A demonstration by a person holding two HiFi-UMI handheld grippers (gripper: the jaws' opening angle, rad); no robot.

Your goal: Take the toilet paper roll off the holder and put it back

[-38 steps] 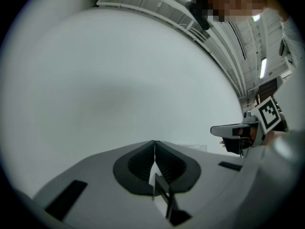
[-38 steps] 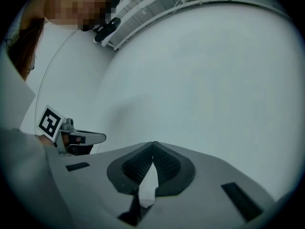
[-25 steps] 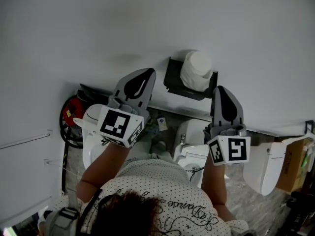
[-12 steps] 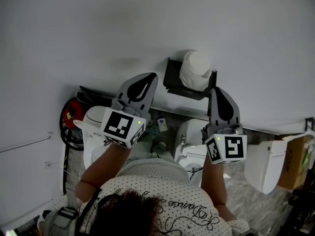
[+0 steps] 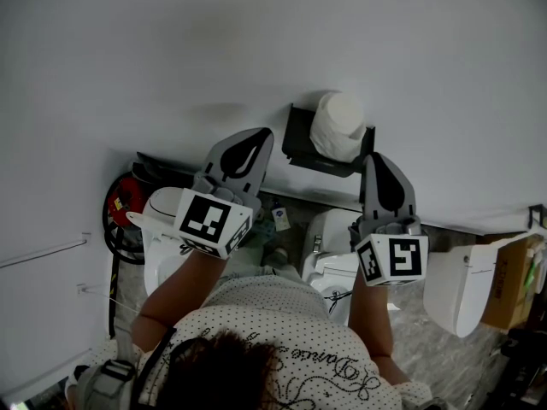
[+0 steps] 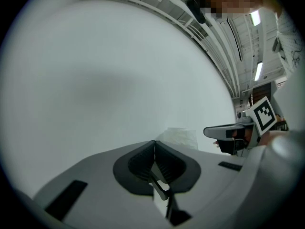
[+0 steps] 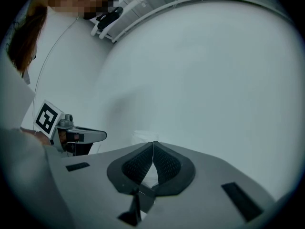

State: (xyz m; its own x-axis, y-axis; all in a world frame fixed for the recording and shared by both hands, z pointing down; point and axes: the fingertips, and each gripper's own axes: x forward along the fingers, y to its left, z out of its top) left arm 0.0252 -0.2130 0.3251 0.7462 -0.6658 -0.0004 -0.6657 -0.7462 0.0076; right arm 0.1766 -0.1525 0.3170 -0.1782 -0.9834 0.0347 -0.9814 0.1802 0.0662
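Note:
A white toilet paper roll (image 5: 338, 125) sits on a dark holder (image 5: 301, 141) fixed to the pale wall. My left gripper (image 5: 265, 131) is shut and empty, its tip a little left of the holder. Just below the roll's right side, my right gripper (image 5: 374, 155) is also shut with nothing in it. In the left gripper view the jaws (image 6: 154, 142) meet, and the roll (image 6: 178, 138) shows pale beyond them with the other gripper at the right. The right gripper view shows closed jaws (image 7: 153, 143) and the roll (image 7: 143, 137) just past their tip.
Below the holder stand a white toilet (image 5: 329, 263) and, further left, another white fixture (image 5: 158, 220). A red coiled hose (image 5: 124, 199) hangs at the left by the wall. A white bin (image 5: 457, 289) and a cardboard box (image 5: 508, 284) stand at the right.
Both grippers have edged slightly towards the holder and the right one a little leftward; both stay shut. The roll remains on the holder.

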